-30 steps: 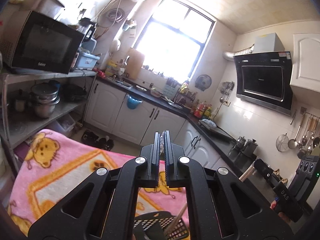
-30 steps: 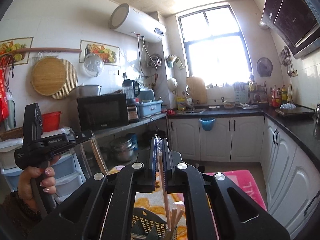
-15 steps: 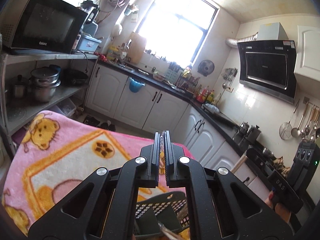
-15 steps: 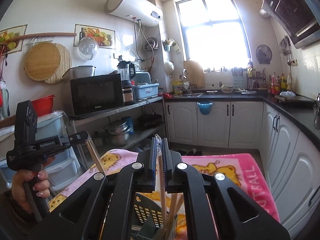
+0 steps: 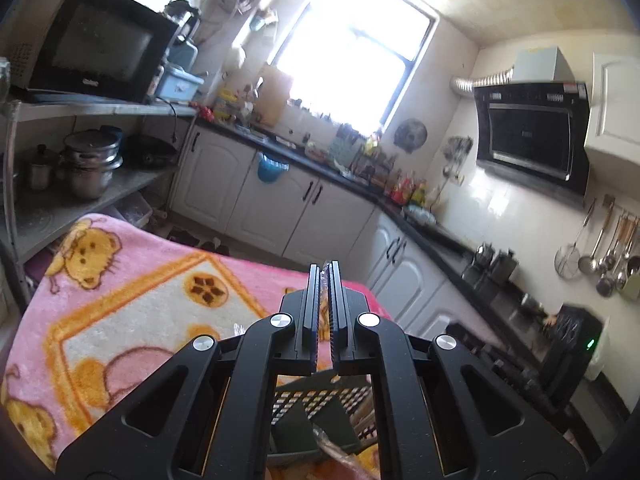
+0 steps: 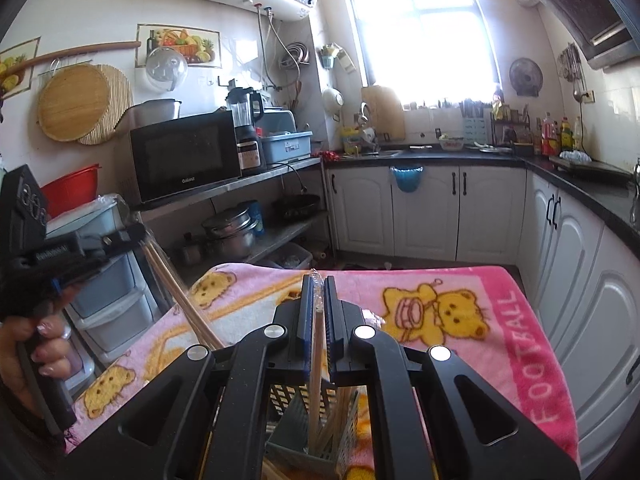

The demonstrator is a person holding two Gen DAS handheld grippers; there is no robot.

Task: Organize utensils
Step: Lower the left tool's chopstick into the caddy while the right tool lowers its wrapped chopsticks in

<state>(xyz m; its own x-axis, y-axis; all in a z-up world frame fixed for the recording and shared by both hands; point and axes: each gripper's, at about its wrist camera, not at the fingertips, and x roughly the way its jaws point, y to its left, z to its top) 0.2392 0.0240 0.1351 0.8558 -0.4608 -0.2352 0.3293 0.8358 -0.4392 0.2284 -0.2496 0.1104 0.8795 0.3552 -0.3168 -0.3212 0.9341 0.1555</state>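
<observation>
Left wrist view: the left hand-held gripper (image 5: 325, 276) has its jaws closed on something thin with a clear wrapper showing at the tips; what it is cannot be told from here. Below the jaws sits the dark perforated utensil basket (image 5: 320, 400) on the pink blanket (image 5: 120, 300) covering the worktop. At far right the right hand-held gripper (image 5: 520, 360) shows only as a blurred dark body.

Right wrist view: the right hand-held gripper (image 6: 317, 280) is clamped on a wrapped chopstick (image 6: 316, 360) that hangs nearly upright, its lower end down among other sticks in a grey compartment of the utensil basket (image 6: 296, 396). This view alone shows the person's hand (image 6: 36, 344) holding the left hand-held gripper (image 6: 138, 234) at left, gripping a chopstick pair (image 6: 176, 296) that slants toward the basket.

The step in hand appears to be dropping chopsticks into the basket. Next, the right jaws likely need to open once the stick is seated; the left pair should then be steered into the same compartment.
</observation>
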